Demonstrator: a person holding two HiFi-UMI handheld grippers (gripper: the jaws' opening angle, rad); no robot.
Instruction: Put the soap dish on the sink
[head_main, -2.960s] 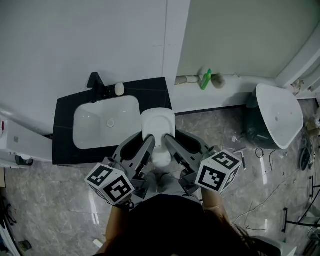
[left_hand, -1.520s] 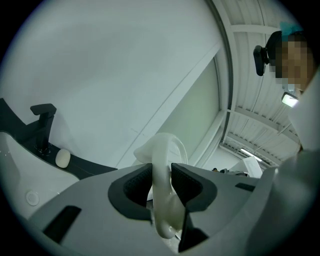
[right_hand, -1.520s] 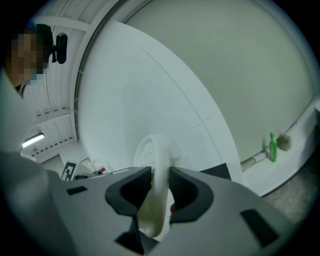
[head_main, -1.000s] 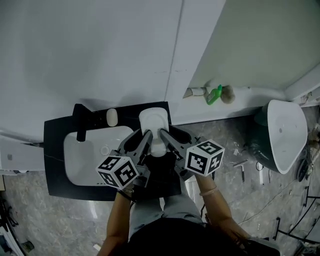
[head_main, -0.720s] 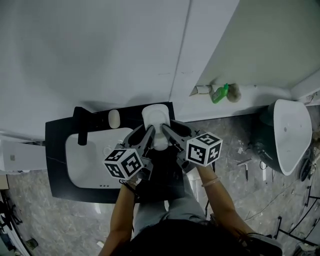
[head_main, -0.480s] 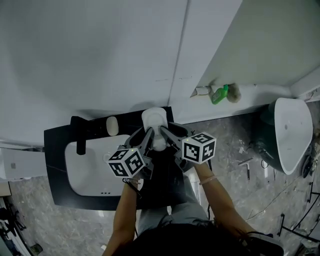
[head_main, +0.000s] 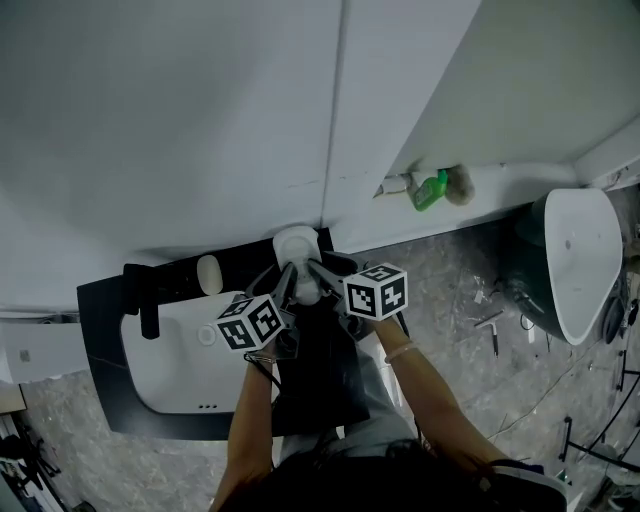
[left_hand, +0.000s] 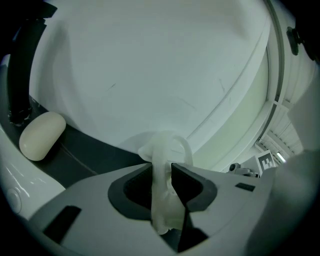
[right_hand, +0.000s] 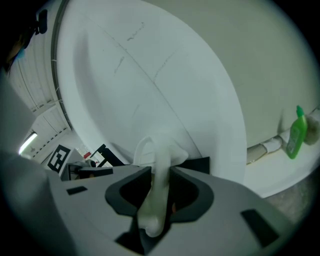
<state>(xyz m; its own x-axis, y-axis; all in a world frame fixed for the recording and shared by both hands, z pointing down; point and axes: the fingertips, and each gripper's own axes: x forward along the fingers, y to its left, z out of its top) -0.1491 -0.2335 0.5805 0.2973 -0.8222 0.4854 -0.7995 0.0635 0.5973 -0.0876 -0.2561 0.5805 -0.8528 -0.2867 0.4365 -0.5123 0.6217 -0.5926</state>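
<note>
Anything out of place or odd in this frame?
Nothing spilled or damaged at the sink. Oddities are on the floor at right: a detached white basin propped there, small tools beside it, and a green bottle by the wall pipe.

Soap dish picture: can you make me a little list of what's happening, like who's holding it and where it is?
thing held: white soap dish
held by: left gripper and right gripper, each shut on one edge of it
where: over the back right corner of the black counter, close to the wall
set down: cannot tell
nearby: bar of soap and black tap, both at the back of the white basin
</note>
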